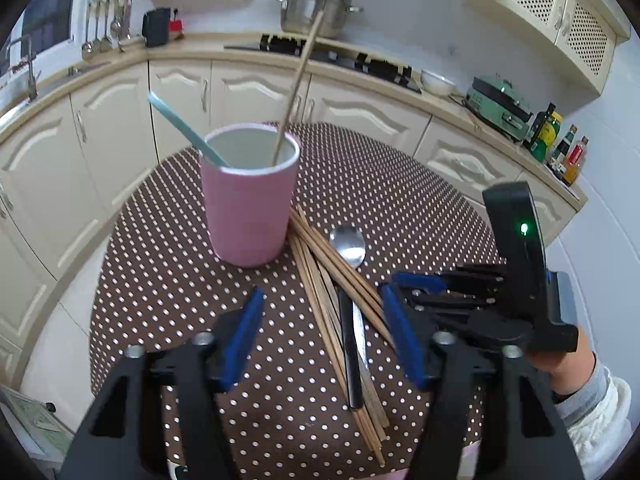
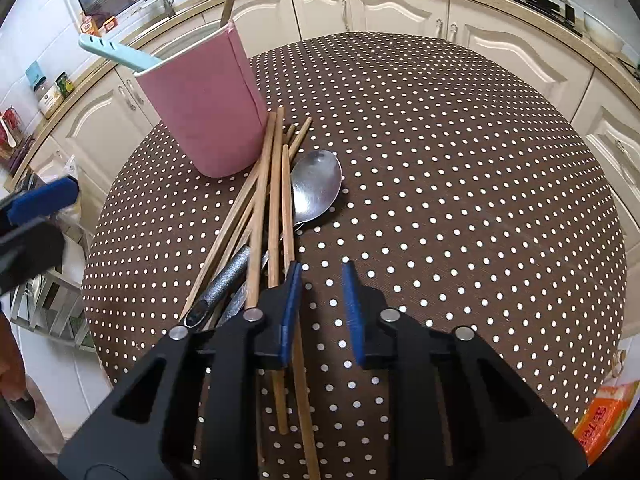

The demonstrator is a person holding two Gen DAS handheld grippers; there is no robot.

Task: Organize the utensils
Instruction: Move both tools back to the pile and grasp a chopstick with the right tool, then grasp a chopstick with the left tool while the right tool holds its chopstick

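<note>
A pink cup (image 1: pixel 248 208) (image 2: pixel 204 108) stands on the dotted table with a teal handle (image 1: pixel 180 128) (image 2: pixel 112 52) and one chopstick (image 1: pixel 298 76) leaning in it. Beside its base lie several wooden chopsticks (image 1: pixel 320 264) (image 2: pixel 274 184), a steel spoon (image 1: pixel 347 244) (image 2: pixel 316 184) and a dark-handled utensil (image 1: pixel 350 352) (image 2: pixel 224 280). My left gripper (image 1: pixel 324 320) hangs open over this pile, its pads apart from the sticks. My right gripper (image 2: pixel 322 304) stands open with a narrow gap at the pile's right edge; one chopstick runs under its left finger (image 2: pixel 292 308), only cloth shows between the pads.
The round table has a brown polka-dot cloth (image 1: pixel 160 260) (image 2: pixel 460 180). Cream cabinets and a counter with a steel pot (image 1: pixel 314 8) curve behind. An orange box (image 2: pixel 604 420) sits low at the right. A person's hand (image 1: pixel 568 368) holds the right gripper.
</note>
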